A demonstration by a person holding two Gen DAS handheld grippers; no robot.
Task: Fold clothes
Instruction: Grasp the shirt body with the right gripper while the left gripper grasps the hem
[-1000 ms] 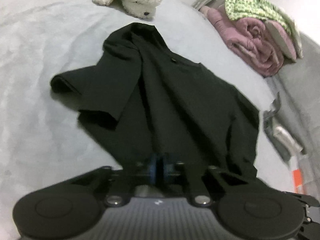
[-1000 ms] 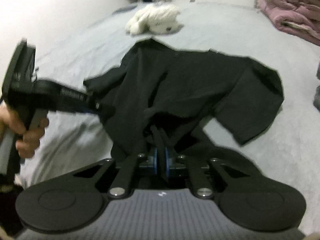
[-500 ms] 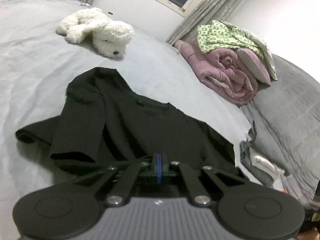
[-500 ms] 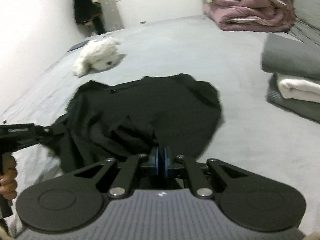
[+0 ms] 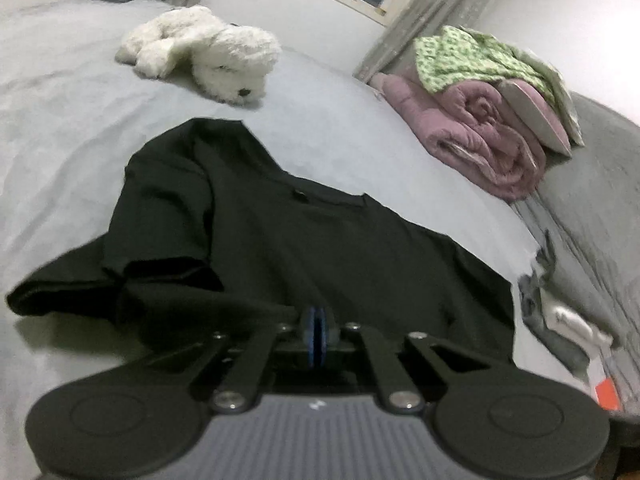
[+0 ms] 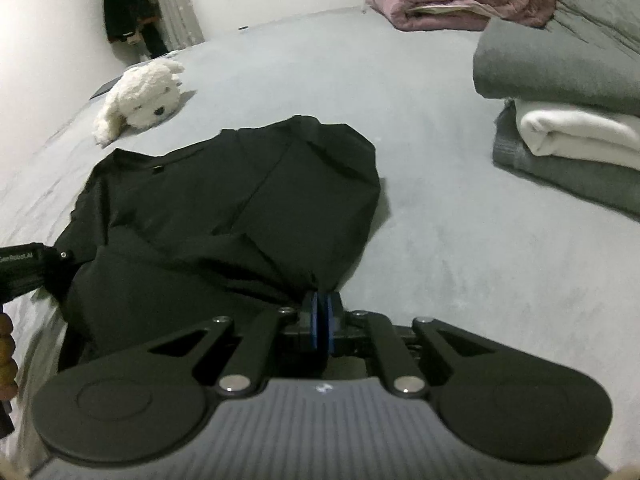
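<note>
Dragged flatter since earlier, black T-shirt (image 5: 320,248) seemingly keeps one sleeve folded over.

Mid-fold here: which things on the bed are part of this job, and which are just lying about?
In the job:
black T-shirt
left gripper, shut on its hem
right gripper, shut on its hem

Lying about:
white plush dog
pink quilt roll
green cloth on the roll
grey and white folded stack

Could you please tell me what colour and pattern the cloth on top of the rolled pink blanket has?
Light green cloth with a small white print, clearest in the left wrist view.
</note>
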